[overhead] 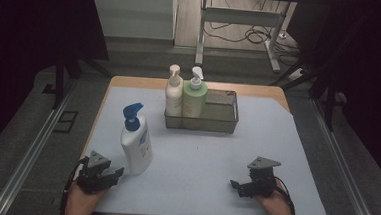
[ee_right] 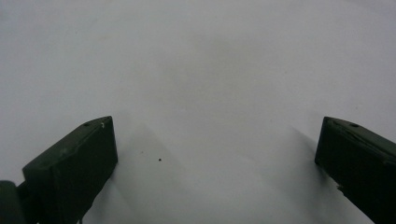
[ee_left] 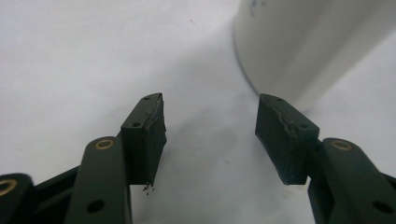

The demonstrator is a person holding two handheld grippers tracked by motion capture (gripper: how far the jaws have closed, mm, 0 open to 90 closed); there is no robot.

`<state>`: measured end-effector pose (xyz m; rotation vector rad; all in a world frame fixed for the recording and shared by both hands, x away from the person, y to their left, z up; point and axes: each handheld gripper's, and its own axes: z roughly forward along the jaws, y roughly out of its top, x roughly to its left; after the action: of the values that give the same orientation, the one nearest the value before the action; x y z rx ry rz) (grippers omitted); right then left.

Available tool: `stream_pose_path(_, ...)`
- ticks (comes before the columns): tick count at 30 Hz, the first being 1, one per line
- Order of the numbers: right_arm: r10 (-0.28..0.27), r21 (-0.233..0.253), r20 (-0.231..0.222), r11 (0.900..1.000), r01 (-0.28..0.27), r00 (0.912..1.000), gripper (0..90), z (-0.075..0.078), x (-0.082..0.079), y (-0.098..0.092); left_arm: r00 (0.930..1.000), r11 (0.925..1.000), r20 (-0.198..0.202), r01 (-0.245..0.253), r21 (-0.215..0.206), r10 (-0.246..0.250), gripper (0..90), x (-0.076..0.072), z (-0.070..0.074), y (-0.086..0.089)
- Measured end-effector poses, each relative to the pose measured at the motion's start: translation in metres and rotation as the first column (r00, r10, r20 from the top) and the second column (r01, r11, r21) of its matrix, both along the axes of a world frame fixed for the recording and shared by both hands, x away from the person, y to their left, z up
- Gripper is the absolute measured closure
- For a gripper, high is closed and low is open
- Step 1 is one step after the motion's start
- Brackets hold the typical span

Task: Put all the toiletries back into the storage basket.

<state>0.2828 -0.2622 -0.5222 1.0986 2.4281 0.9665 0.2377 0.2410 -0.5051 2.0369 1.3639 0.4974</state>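
smooth white table [overhead: 200,163], rounded plastic bottle [overhead: 137,143]

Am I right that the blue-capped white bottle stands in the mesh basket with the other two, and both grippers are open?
Not quite. The high view shows the blue-capped white bottle standing on the table, outside the mesh basket, beside the left gripper. The basket holds only the cream bottle and green bottle. Both grippers, left and right, are open.

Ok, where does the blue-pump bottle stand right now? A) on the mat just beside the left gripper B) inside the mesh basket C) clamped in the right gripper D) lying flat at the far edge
A: the blue-pump bottle stands upright on the mat, right next to the open left gripper, outside the mesh basket.
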Motion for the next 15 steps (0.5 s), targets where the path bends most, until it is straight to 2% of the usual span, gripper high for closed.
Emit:
stream_pose_path(2,-0.001,-0.002,-0.001,1.0,0.001,1.0,0.0,0.0,0.0,0.0,1.0,1.0,0.003,0.002,0.004,-0.002,54.2,0.006,0.002,0.003)
stream_pose_path(5,-0.001,-0.001,-0.001,1.0,0.001,1.0,0.0,0.0,0.0,0.0,0.9997,0.9996,-0.003,0.024,-0.017,-0.024,65.1,0.014,0.004,0.003)
stream_pose_path(7,-0.002,-0.002,-0.002,1.0,0.002,1.0,0.0,0.0,0.0,0.0,0.999,0.9991,-0.013,0.042,-0.009,-0.042,81.0,0.019,0.004,0.0)
stream_pose_path(8,-0.002,-0.002,-0.002,1.0,0.002,1.0,0.0,0.0,0.0,0.0,0.9986,0.9987,-0.018,0.05,-0.006,-0.05,81.0,0.021,0.004,-0.002)
stream_pose_path(10,-0.001,-0.001,-0.005,1.0,0.001,1.0,0.0,0.0,0.0,0.0,0.9975,0.9977,-0.023,0.067,-0.01,-0.068,89.1,0.026,0.002,-0.004)
stream_pose_path(15,-0.001,-0.001,-0.005,1.0,0.001,1.0,0.0,0.0,0.0,0.0,0.9954,0.9953,-0.025,0.092,-0.033,-0.092,89.4,0.039,-0.001,-0.01)
